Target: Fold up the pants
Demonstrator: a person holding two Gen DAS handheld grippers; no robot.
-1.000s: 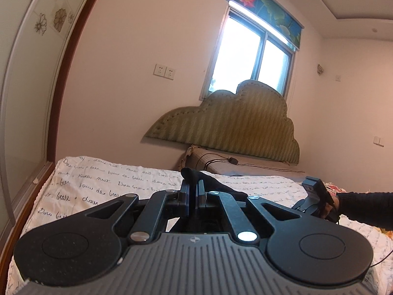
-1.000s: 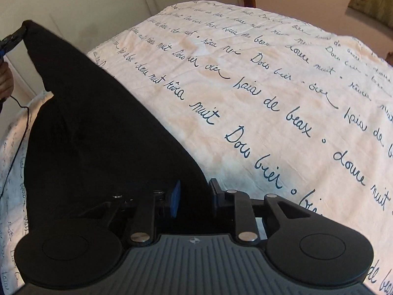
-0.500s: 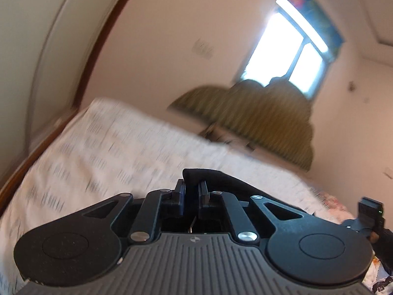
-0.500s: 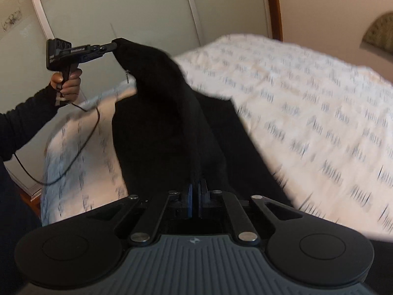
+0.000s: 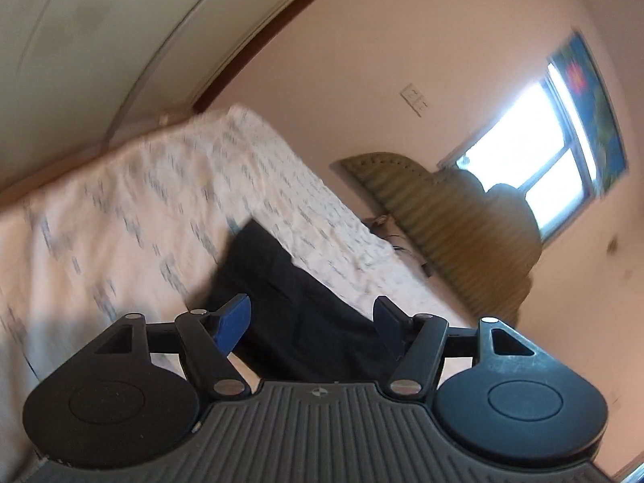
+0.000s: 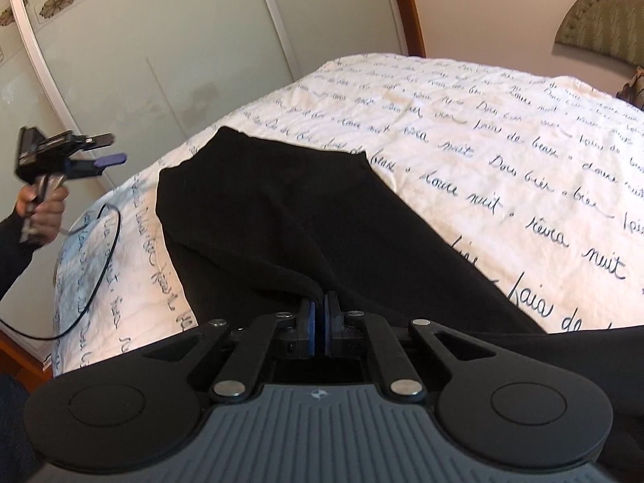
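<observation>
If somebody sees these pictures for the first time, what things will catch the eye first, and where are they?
The black pants stand out most, spread on the white bedspread printed with dark handwriting. The right claw is shut on a pinch of the pants near the camera. At the far left, the left claw hangs off the cloth beside the bed, its jaws opening with nothing between them.

Bedsheet (image 6: pixel 503 141) script reads "douce nuit", "de beaux".
</observation>
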